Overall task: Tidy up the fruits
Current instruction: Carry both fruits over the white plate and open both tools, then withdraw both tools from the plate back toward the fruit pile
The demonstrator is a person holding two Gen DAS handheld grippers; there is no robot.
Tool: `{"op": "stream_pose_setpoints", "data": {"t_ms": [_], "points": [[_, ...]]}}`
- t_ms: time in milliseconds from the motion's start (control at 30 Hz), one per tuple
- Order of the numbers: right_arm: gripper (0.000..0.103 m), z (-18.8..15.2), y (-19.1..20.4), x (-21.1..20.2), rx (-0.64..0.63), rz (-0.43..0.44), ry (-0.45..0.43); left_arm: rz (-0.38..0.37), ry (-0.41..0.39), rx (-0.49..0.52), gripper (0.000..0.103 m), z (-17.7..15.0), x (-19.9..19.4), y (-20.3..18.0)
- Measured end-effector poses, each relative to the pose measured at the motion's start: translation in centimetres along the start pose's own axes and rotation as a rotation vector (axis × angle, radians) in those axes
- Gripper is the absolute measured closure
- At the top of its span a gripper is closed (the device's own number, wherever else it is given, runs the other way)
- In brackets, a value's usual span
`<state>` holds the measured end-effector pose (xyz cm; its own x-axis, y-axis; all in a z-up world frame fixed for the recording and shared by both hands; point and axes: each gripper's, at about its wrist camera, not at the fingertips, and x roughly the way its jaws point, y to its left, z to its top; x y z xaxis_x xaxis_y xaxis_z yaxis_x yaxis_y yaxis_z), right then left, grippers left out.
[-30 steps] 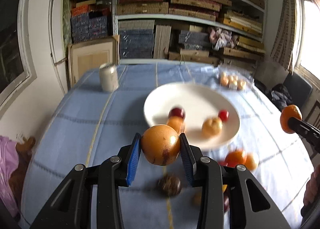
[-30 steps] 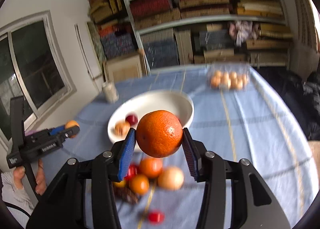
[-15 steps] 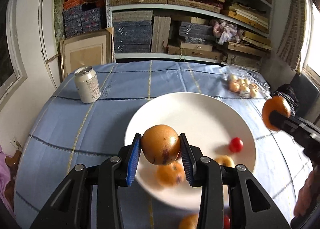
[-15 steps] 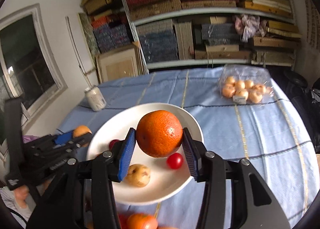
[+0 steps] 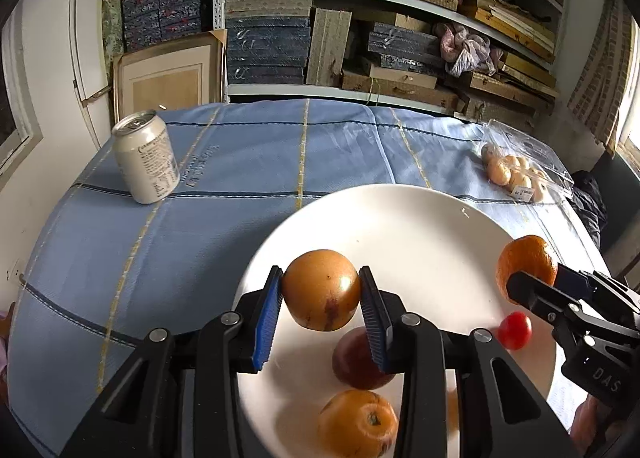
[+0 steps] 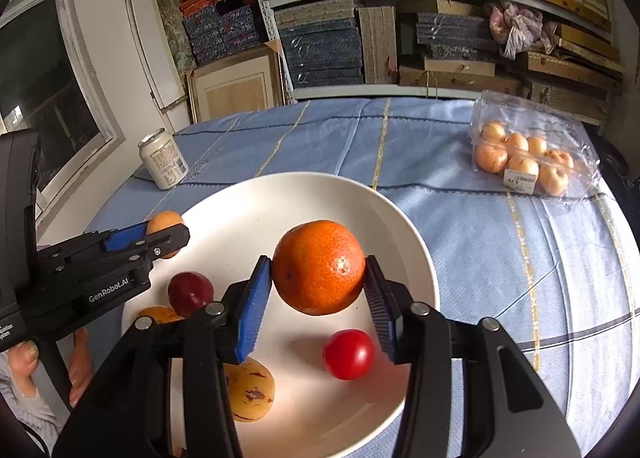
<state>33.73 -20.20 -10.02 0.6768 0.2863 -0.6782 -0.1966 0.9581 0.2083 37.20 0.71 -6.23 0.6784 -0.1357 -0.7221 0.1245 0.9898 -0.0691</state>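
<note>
A white plate [image 5: 400, 225] [image 6: 248, 213] sits on the blue tablecloth. My left gripper [image 5: 320, 294] is shut on a brownish-orange fruit [image 5: 322, 290] held over the plate's left part. Over the plate's middle, my right gripper [image 6: 318, 278] is shut on a bright orange [image 6: 319, 266]. On the plate lie a dark red plum [image 5: 358, 362] [image 6: 190, 294], a cherry tomato [image 5: 515, 330] [image 6: 348, 354], an orange fruit [image 5: 358, 424] and a yellow streaked fruit [image 6: 250, 392]. In the left wrist view the right gripper [image 5: 524, 274] enters at the right.
A white drink can [image 5: 146, 157] [image 6: 163, 163] stands at the table's far left. A clear plastic pack of small pale fruits [image 5: 516, 173] [image 6: 528, 157] lies at the far right. Shelves stacked with boxes fill the wall behind. A person's hand [image 6: 80, 370] holds the left gripper's handle.
Both grippers have moved forward and down from the loose fruit near the table's front edge to above the plate, each keeping hold of its fruit.
</note>
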Motion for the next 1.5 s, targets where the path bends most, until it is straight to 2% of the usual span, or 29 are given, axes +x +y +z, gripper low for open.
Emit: {"op": "stream_pose_setpoints", "data": {"t_ms": [400,800,833,933,1067,1233,1333,1500], "points": [[0.056,-0.3,-0.5,1.1,-0.003,-0.009,0.024,-0.007,-0.003,0.008,0.064,-0.4,0.1,-0.2],[0.056,0.1,-0.4,-0.7,-0.005,0.0,-0.044,-0.012,-0.036,0.014,0.063,-0.5,-1.3,-0.3],[0.056,0.1,-0.4,-0.9,-0.006,0.002,-0.048,-0.013,-0.039,0.014,0.061,-0.5,-1.5,-0.4],[0.056,0.3,0.0,-1.7,-0.01,0.011,-0.061,-0.008,-0.058,0.013,0.048,-0.3,-2.6,-0.6],[0.056,0.4,0.7,-2.9,-0.014,0.018,-0.078,0.003,-0.077,0.033,0.047,-0.6,-4.7,-1.1],[0.056,0.1,2.3,-6.0,-0.028,0.022,-0.108,0.036,-0.09,0.052,0.046,-2.3,-8.0,-0.9],[0.05,-0.8,3.4,-9.2,-0.044,0.024,-0.145,0.038,-0.095,0.05,0.044,-3.9,-10.2,-0.6],[0.039,-4.6,3.4,-15.7,-0.021,0.017,-0.222,0.024,-0.103,0.05,0.041,-7.4,-13.8,-0.5]]}}
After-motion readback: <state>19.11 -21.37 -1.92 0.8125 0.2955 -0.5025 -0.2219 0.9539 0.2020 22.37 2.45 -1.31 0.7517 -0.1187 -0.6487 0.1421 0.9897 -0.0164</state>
